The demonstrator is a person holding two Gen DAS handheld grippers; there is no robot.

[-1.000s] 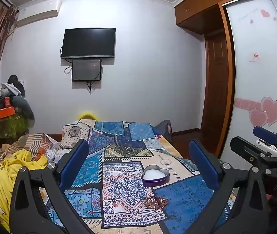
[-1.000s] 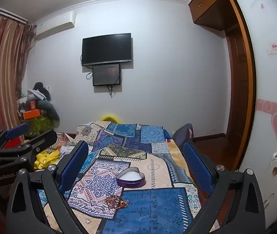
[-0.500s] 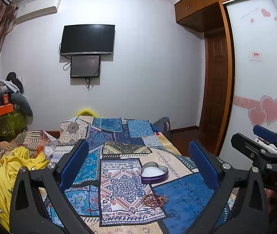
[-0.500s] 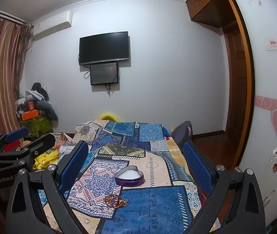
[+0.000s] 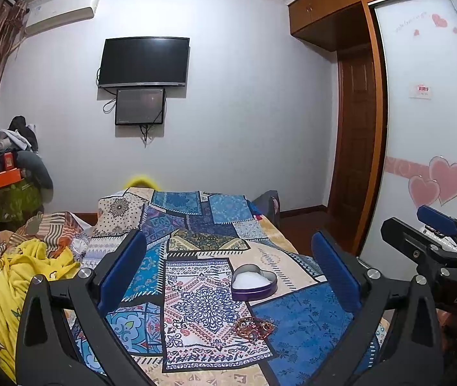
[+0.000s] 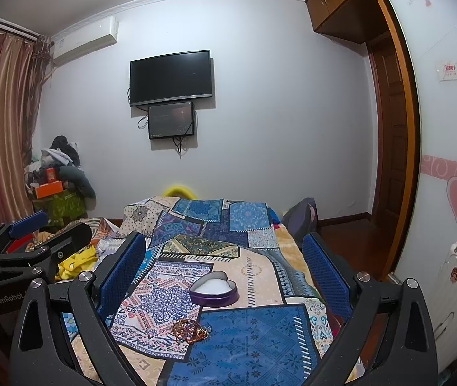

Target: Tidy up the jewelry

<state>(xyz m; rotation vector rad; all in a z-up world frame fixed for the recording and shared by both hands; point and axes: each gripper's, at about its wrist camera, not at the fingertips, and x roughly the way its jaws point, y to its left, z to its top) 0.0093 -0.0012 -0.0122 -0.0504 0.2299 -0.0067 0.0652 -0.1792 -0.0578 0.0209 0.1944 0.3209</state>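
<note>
Jewelry (image 6: 190, 330) near bedspread (image 6: 254, 350) edge

A home bedroom: patchwork-quilted bed (image 5: 196, 225), wall-mounted television (image 5: 143, 61), striped curtains (image 6: 0, 122) at left, heart-decorated wardrobe (image 5: 428, 128) at right.

"genrobot" on left hand-held gripper (image 6: 32, 247), "das" on right hand-held gripper (image 5: 434, 241)

Flat patchwork bedspread (image 5: 305, 325) open ahead of both wide-spread grippers, only 2 low obstacles on it, heart-shaped tin (image 5: 254, 284) (image 6: 214, 291) and tangled bangles (image 5: 254, 326) (image 6: 191, 330) just nearer, crumpled yellow cloth (image 5: 19, 276) heaped along left edge
</note>
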